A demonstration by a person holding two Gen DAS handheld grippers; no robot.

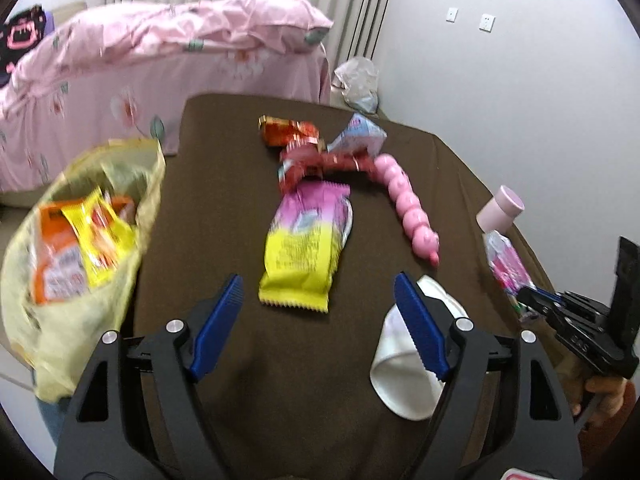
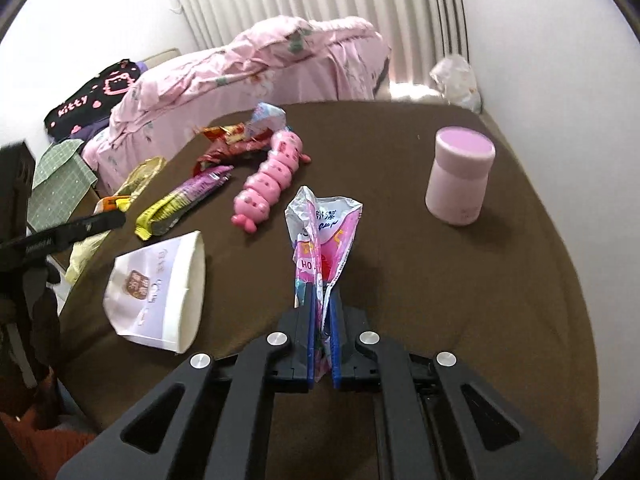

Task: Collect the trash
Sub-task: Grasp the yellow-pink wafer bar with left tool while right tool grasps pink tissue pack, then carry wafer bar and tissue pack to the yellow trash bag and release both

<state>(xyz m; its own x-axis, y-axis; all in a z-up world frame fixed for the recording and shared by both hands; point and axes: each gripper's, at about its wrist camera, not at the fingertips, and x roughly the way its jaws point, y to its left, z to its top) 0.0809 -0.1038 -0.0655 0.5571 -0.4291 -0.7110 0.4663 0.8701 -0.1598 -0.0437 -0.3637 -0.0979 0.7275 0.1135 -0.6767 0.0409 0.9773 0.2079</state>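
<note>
My right gripper (image 2: pixel 323 300) is shut on a pink and white plastic wrapper (image 2: pixel 320 232) and holds it upright over the brown table (image 2: pixel 440 280); it shows at the right in the left wrist view (image 1: pixel 506 264). My left gripper (image 1: pixel 320 296) is open and empty, just short of a pink and yellow snack packet (image 1: pixel 304 248). A yellow trash bag (image 1: pixel 80 248) with wrappers inside hangs at the table's left edge. Red wrappers (image 1: pixel 304 148) and a pale blue wrapper (image 1: pixel 360 136) lie farther back. A white paper cup (image 2: pixel 160 280) lies on its side.
A pink segmented caterpillar toy (image 1: pixel 408 204) lies right of the packet. A pink lidded jar (image 2: pixel 460 176) stands at the right. A bed with pink bedding (image 1: pixel 140 72) is behind the table. A clear plastic bag (image 1: pixel 358 80) sits by the wall.
</note>
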